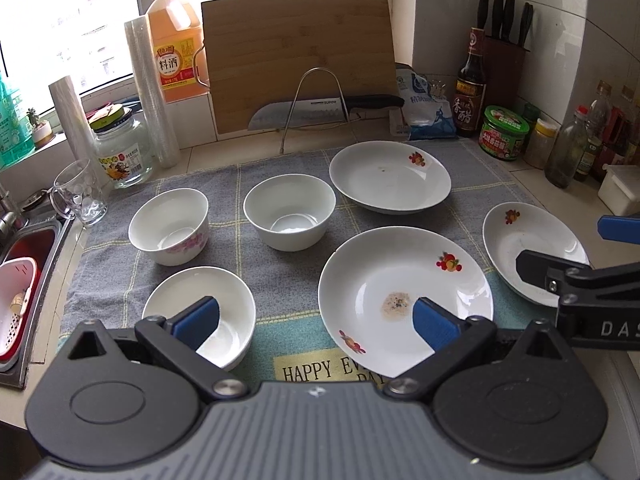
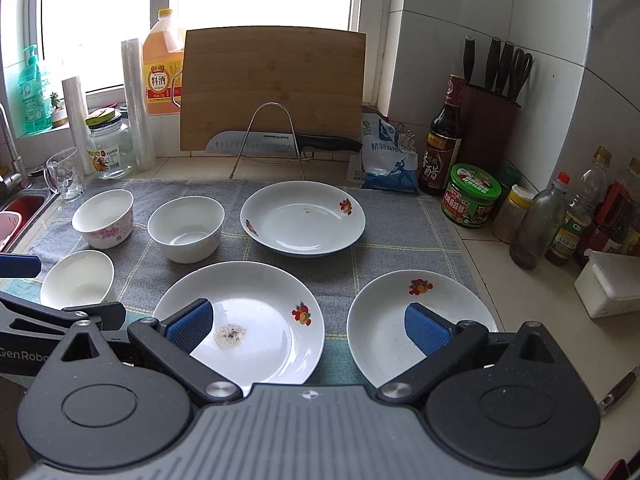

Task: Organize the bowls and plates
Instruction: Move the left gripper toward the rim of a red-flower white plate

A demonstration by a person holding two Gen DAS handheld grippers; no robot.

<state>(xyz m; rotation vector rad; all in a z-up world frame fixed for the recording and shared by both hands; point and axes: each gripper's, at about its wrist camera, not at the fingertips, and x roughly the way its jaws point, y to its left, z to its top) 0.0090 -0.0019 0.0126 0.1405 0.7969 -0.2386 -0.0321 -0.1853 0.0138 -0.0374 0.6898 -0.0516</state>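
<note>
Six white dishes on a grey checked cloth (image 2: 400, 236), three plates and three bowls, none stacked, all apart. Nearest, in the middle: stained plate (image 2: 248, 320) with a brownish speckled residue patch (image 2: 230, 336) at its centre and a fruit motif on the rim. Just to its right: right plate (image 2: 416, 320), same fruit motif, faint specks inside, possibly dirt, hard to tell. Behind both: far plate (image 2: 304, 216), a few dark specks at the centre. On the left side: floral bowl (image 2: 103, 218) with pink flowers, plain bowl (image 2: 186, 228) beside it, and near bowl (image 2: 78, 280) closest to the front edge. All bowls upright and seemingly empty.

Left gripper (image 1: 316, 320) hovering low over the front of the cloth, blue pads spread wide, one over the near bowl, the other over the stained plate, gripping nothing. Right gripper (image 2: 308, 326) likewise spread wide and empty, one pad over the stained plate, the other over the right plate.

Beyond the cloth: bamboo cutting board (image 2: 274, 88) leaning at the window, knife (image 2: 280, 142) resting across a wire rack (image 2: 266, 140) in front of it. Cooking wine jug (image 2: 162, 68), glass jar (image 2: 110, 152) and glass mug (image 2: 64, 174) at left by the sink (image 1: 28, 244). Vinegar bottle (image 2: 442, 140), knife block (image 2: 488, 124), salt bag (image 2: 388, 160) and green-lidded sauce jar (image 2: 472, 196) at right.
</note>
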